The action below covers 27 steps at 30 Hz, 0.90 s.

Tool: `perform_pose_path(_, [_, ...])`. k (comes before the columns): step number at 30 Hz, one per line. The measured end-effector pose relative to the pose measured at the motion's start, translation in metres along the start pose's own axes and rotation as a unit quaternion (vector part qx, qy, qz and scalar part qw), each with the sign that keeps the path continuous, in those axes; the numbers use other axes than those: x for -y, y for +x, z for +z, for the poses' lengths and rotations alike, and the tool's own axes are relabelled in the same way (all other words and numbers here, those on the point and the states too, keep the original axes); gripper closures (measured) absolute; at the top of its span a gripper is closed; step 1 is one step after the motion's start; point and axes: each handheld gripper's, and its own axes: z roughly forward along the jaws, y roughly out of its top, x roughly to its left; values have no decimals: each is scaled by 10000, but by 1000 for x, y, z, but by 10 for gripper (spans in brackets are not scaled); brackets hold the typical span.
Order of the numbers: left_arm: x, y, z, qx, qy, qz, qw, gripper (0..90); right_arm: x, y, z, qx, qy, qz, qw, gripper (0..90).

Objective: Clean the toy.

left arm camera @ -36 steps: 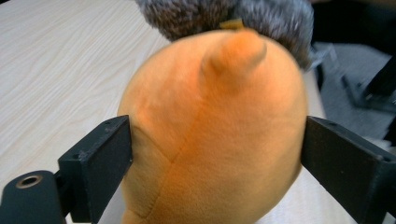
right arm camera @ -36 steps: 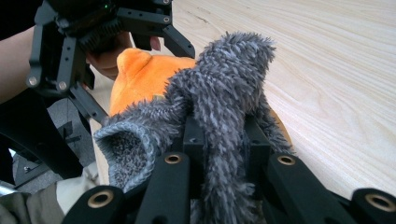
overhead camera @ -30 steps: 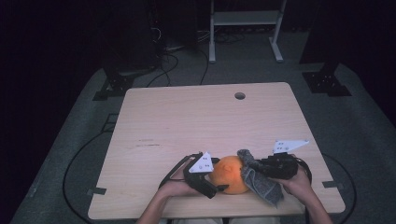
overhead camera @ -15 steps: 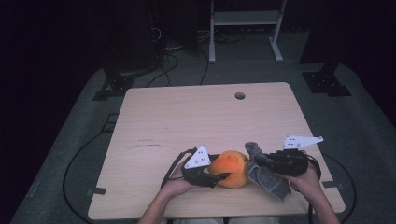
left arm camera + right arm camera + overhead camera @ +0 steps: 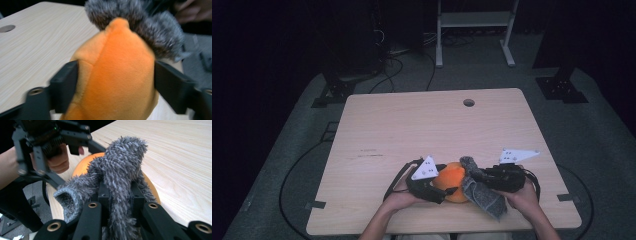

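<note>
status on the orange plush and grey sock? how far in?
Done: both are gripped. The left gripper clamps the orange plush; the right gripper pinches the grey fuzzy sock. In hand: the sock lies against the plush's top. Left: the sock covers none of the plush yet.

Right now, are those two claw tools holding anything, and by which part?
Yes. The left gripper clamps the orange plush toy across its sides. The right gripper pinches the grey fuzzy sock around its middle.
</note>
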Motion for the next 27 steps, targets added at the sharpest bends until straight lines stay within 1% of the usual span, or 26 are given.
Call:
perform_pose_path(1, [0,3,-2,135,-24,-90,9999,169,1,-1,-1,-16,-5,7,10000,759])
perform_pose_path(2, [0,5,-5,278,-63,-172,9994,123,1,-1,-2,-41,-5,0,10000,758])
perform_pose_path(3, [0,7,-7,304,-116,-209,9993,99,2,-2,-2,-51,-13,6,10000,759])
perform_pose_path(4, [1,8,-7,230,-129,-194,9995,99,3,-3,-3,-63,-32,41,10000,758])
perform_pose_path(5, [3,9,-6,188,-67,-198,9996,94,4,-4,-3,-88,-45,48,9999,758])
perform_pose_path(6, [5,10,-3,179,49,-214,9996,83,4,-6,-3,-98,-63,63,9999,759])
perform_pose_path(7, [8,10,2,123,209,-186,9995,81,5,-7,-3,-94,-75,69,9999,759])
perform_pose_path(8, [11,10,7,130,357,-145,9992,74,5,-7,-3,-80,-83,77,9999,758])
perform_pose_path(9, [14,10,10,203,400,-185,9988,63,6,-8,-3,-62,-62,53,9999,759])
perform_pose_path(11, [15,9,13,191,316,-201,9991,63,9,-10,-5,-2,-37,62,10000,757])
perform_pose_path(12, [15,8,14,167,282,-197,9993,72,11,-14,-7,54,-22,123,9999,757])
perform_pose_path(13, [13,6,13,112,201,-105,9997,107,12,-17,-8,119,-1,170,9998,756])
perform_pose_path(14, [13,5,12,39,150,-12,9999,190,16,-24,-11,237,69,282,9993,757])
perform_pose_path(15, [12,3,12,-22,91,22,10000,237,17,-27,-13,259,72,351,9990,758])
perform_pose_path(17, [8,2,9,-84,-57,2,9999,282,16,-29,-19,201,-56,390,9990,760])
perform_pose_path(18, [6,1,7,-111,-146,-10,9998,298,13,-27,-23,189,-159,369,9990,761])
perform_pose_path(20, [0,1,1,-197,-186,-14,9996,314,4,-19,-33,114,-415,250,9988,762])
perform_pose_path(21, [-3,1,-1,-216,-149,9,9997,315,-2,-13,-36,62,-527,133,9985,763])
perform_pose_path(23, [-6,-1,-3,-293,-126,81,9995,317,-14,1,-38,-30,-644,-116,9979,762])
perform_pose_path(24, [-8,-3,-3,-293,-133,99,9994,318,-19,8,-36,-42,-629,-228,9978,762])
perform_pose_path(25, [-9,-4,-4,-256,-138,92,9995,318,-23,14,-32,2,-584,-360,9976,761])
perform_pose_path(26, [-9,-5,-4,-242,-117,90,9996,317,-25,18,-27,88,-489,-440,9978,760])
perform_pose_path(27, [-8,-6,-4,-265,-40,88,9996,316,-25,19,-21,204,-390,-497,9978,759])
